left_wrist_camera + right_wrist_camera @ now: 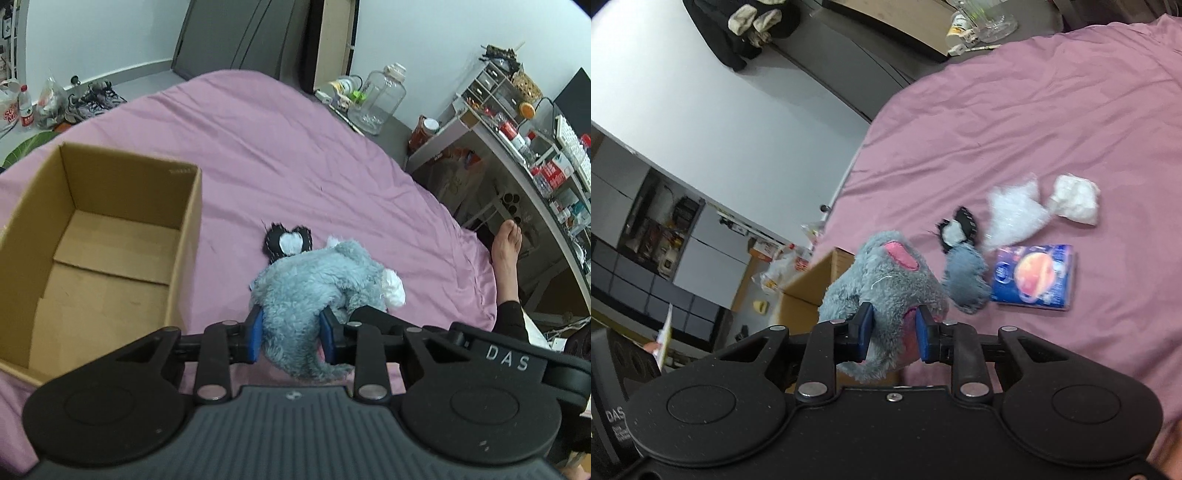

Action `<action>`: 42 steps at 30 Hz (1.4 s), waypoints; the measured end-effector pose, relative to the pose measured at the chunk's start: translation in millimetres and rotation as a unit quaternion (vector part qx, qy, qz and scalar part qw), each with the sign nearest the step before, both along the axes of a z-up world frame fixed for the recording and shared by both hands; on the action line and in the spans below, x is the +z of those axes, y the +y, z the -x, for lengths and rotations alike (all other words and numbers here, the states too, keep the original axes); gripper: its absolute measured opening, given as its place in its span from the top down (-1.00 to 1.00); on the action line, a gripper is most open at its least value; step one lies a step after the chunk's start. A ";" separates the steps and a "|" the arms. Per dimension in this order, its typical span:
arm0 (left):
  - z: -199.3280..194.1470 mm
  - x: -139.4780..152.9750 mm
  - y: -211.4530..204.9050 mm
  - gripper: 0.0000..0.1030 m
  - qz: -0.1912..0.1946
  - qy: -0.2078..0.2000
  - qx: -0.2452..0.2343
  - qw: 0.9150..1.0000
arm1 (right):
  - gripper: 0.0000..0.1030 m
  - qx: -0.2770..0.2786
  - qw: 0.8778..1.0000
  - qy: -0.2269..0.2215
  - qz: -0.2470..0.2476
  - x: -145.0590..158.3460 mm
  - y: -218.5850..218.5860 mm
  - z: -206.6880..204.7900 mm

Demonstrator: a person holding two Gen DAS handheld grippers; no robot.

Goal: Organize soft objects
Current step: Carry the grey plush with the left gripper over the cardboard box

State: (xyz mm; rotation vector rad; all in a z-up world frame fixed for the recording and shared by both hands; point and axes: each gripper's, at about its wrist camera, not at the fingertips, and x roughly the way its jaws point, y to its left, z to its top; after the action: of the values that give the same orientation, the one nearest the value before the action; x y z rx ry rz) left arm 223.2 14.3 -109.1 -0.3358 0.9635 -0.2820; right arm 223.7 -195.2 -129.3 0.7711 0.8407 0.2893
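Observation:
A grey-blue plush toy [317, 269] is held by both grippers above the pink bed sheet [295, 147]. My left gripper [291, 321] is shut on one fluffy end of it. My right gripper [894, 314] is shut on the other end of the plush toy [886, 273], near its pink ear patch. An open cardboard box [129, 158] with nothing in it stands on the bed to the left of the toy; a corner of the box [809, 280] shows behind the toy in the right wrist view. A small black-and-white soft piece [288, 242] lies just beyond the toy.
On the sheet lie a blue packet [1034, 275], a clear plastic bag [1015, 210] and a white crumpled wad [1075, 199]. A person's bare foot [508, 251] rests at the bed's right edge. A cluttered desk [517, 147] and a large clear jar [380, 99] stand beyond.

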 end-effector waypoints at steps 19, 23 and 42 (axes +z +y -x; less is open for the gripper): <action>-25.0 31.2 56.6 0.47 -0.010 -0.039 0.013 0.999 | 0.83 0.014 0.998 -0.055 -0.011 19.1 50.7 -25.7; -28.6 31.0 72.4 0.48 -0.013 -0.042 0.025 0.999 | 0.83 0.017 0.998 -0.068 -0.007 17.9 63.3 -31.8; -59.0 -0.6 134.3 0.53 -0.043 -0.017 0.100 0.994 | 0.85 0.067 0.997 -0.029 0.011 -1.0 104.5 -50.6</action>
State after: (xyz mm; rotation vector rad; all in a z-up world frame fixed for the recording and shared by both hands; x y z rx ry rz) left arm 282.1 148.6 -109.7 -0.3440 0.8982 -0.0630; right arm 274.3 -90.8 -130.3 0.6847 0.8402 0.4190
